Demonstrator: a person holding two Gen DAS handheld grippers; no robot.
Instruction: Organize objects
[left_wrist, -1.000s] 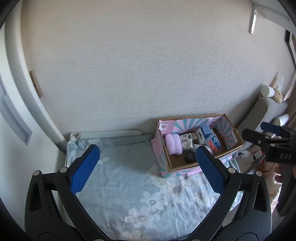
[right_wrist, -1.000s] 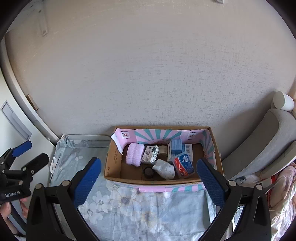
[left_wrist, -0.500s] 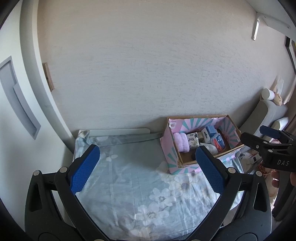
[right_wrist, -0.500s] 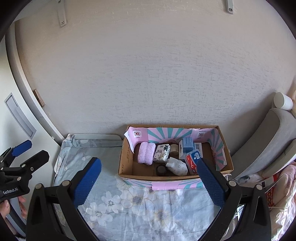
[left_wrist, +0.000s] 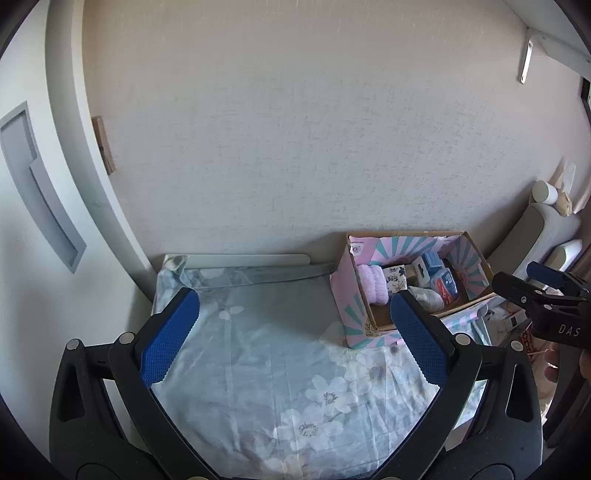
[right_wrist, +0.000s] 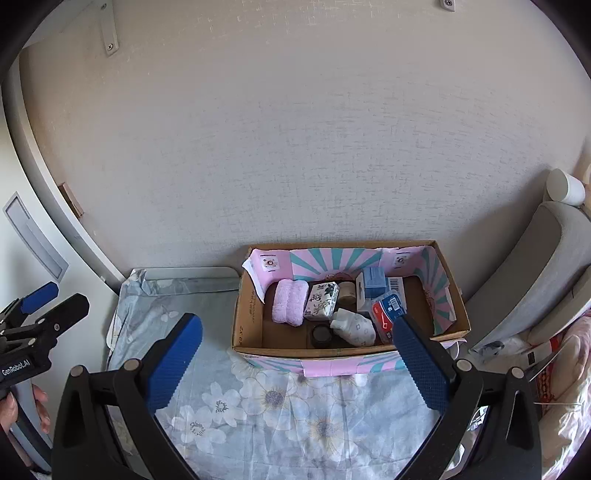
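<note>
A cardboard box (right_wrist: 246, 306) with pink and teal lining stands at the back right of a table covered in a floral cloth (right_wrist: 280, 402), against the wall. It holds a pink towel (right_wrist: 290, 306), a floral packet (right_wrist: 321, 304), a blue box (right_wrist: 373, 278), a red and blue pack (right_wrist: 388, 314), a white pouch (right_wrist: 354, 328) and a dark lid (right_wrist: 321, 333). The box also shows in the left wrist view (left_wrist: 352, 295). My left gripper (left_wrist: 291, 321) is open and empty above the cloth, left of the box. My right gripper (right_wrist: 297, 345) is open and empty in front of the box.
A grey chair (right_wrist: 535, 273) with a white roll (right_wrist: 565, 190) on top stands right of the table. Clutter (right_wrist: 543, 354) lies at the lower right. A door frame (left_wrist: 74, 155) is on the left.
Both grippers have pulled back and up from the table, so the box looks smaller and more wall shows. Both stay open and empty.
</note>
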